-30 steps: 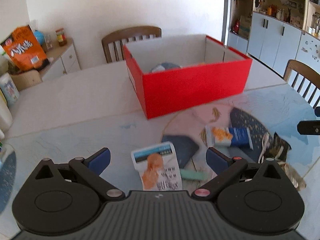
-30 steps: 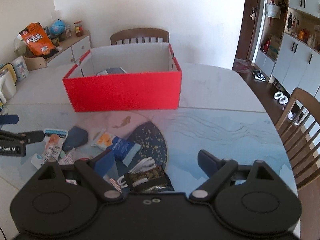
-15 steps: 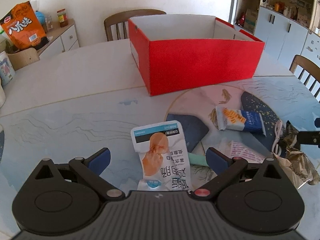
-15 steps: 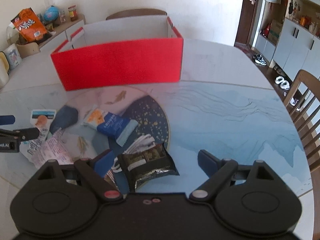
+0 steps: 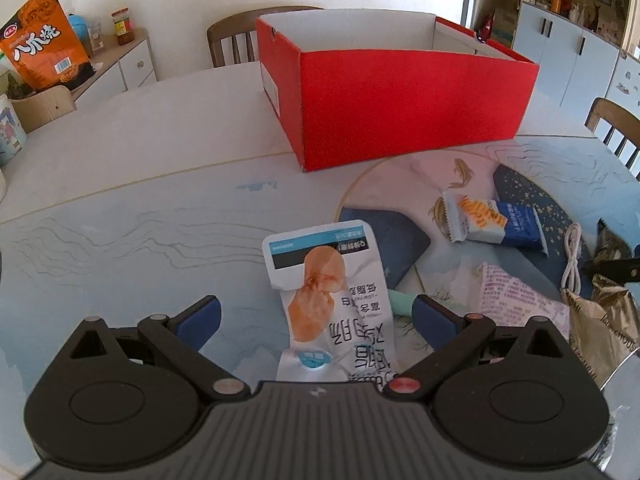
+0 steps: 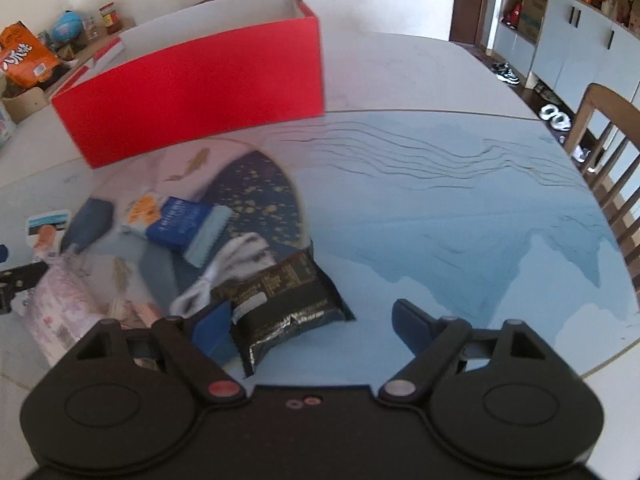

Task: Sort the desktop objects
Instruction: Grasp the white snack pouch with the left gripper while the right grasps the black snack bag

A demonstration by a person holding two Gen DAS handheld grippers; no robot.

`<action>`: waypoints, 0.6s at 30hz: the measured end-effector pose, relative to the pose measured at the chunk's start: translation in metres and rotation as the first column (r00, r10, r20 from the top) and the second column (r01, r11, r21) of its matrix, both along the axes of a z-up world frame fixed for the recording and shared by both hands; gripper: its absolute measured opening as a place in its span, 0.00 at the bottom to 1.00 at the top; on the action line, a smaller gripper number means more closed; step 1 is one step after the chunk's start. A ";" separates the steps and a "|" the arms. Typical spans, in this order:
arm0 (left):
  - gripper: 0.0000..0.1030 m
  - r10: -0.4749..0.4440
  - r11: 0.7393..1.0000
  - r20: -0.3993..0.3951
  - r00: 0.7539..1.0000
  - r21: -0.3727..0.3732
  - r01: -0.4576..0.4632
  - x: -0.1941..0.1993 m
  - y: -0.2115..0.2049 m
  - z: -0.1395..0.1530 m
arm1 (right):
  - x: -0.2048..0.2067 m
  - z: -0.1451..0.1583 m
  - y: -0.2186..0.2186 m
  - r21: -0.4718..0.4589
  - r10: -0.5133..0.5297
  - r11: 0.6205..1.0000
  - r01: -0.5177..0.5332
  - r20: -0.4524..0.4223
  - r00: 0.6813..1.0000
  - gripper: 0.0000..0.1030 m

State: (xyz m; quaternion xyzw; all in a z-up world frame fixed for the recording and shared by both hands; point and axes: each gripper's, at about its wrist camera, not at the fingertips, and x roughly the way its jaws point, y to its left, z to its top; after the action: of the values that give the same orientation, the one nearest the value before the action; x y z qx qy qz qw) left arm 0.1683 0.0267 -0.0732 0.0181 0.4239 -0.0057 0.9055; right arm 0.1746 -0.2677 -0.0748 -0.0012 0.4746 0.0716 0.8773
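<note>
I centre my wide left jaws over the white snack pouch [image 5: 328,300]; right jaws, closing, straddle the black packet [image 6: 280,304] untouched; press flat to the tabletop [image 6: 460,208].

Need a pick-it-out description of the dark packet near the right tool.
Start at the red box on the table, then come forward past the blue snack pack and the white cable. The dark packet lies just beyond: the only glossy black wrapper, with a small white label.

The orange foil snack bag [image 5: 42,42] on the side cabinet's near edge reads "八爪烧". The white plastic snack pouch [image 5: 334,304] carries upside-down Chinese characters, not clearly legible.
</note>
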 end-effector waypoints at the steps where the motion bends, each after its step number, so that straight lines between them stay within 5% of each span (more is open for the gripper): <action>1: 0.99 0.000 1.000 0.001 1.000 0.001 0.000 0.000 0.000 -0.001 | 0.000 0.000 -0.002 -0.004 -0.002 1.000 0.002 0.002 1.000 0.85; 18: 0.96 -0.004 1.000 0.031 1.000 0.011 0.004 -0.004 0.000 -0.016 | 0.005 -0.006 0.003 -0.002 0.024 1.000 -0.024 -0.005 1.000 0.78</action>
State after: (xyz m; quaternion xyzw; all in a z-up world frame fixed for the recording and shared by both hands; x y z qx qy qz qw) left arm 0.1643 0.0263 -0.0888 0.0241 0.4098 -0.0049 0.9119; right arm 0.1795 -0.2649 -0.0808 -0.0078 0.4767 0.0814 0.8753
